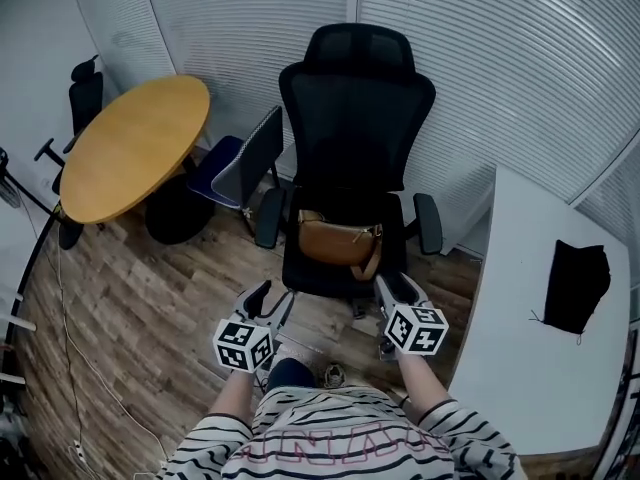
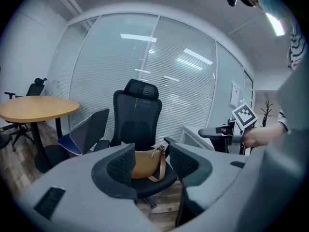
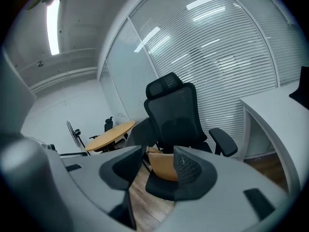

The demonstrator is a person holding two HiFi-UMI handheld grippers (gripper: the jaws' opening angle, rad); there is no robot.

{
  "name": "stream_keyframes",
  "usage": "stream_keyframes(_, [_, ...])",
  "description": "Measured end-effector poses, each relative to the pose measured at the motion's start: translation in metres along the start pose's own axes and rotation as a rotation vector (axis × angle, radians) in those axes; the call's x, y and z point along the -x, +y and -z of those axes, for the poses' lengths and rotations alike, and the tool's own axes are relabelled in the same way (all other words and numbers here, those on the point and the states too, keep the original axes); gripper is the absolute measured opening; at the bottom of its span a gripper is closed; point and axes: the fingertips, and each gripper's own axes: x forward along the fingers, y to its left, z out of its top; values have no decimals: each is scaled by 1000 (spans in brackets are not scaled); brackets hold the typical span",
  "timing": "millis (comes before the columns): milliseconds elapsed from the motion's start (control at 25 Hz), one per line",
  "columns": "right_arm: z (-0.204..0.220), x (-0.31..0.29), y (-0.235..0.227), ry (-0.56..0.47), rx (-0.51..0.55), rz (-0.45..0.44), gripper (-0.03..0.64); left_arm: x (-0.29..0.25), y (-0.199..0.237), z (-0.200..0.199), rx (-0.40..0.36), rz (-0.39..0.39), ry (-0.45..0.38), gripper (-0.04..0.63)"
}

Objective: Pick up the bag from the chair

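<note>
Striped sleeves (image 1: pixel 445 428) sit at the bottom of the head view, and two arms reach out from them, side by side. Under them is a brown wooden floor (image 1: pixel 150 308). White blinds (image 1: pixel 500 68) cover the walls of the room. On the left stands a round yellow tabletop (image 1: pixel 135 143), with a blue and grey chair (image 1: pixel 240 163) beside it and a small black chair (image 1: pixel 85 93) far behind. On the right is a white tabletop (image 1: pixel 520 308) with a black cloth thing (image 1: pixel 577 283) lying on it. In the middle stands a big black chair (image 1: pixel 355 108) with a tall back. The brown bag (image 1: pixel 335 240) lies on its seat, up against the back, with its strap hanging down at one end. The left gripper (image 1: pixel 270 303) and the right gripper (image 1: pixel 395 290) are held just in front of the seat and point a little down at it. On each, the fingers (image 2: pixel 121 164) are spread apart and hold nothing. The bag shows through the gaps, farther off, and nothing touches it.
</note>
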Motion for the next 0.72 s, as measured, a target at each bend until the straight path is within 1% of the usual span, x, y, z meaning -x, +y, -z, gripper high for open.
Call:
stream_keyframes(120, [4,-17,-9,13,-10,17,198,-13,15,5,22,-8,12,198])
stream_keyframes(280, [5,-42,-22,32,-26,60,198,-40,38,8,41,4,39,198])
stream_keyframes(520, [7,-76,-34,53,-56,140,198,-84,73,7,47,59,105,199])
stream_keyframes(720, [12,-107,-54,60,-87,214,198,-131,99,14,38,109,165,202])
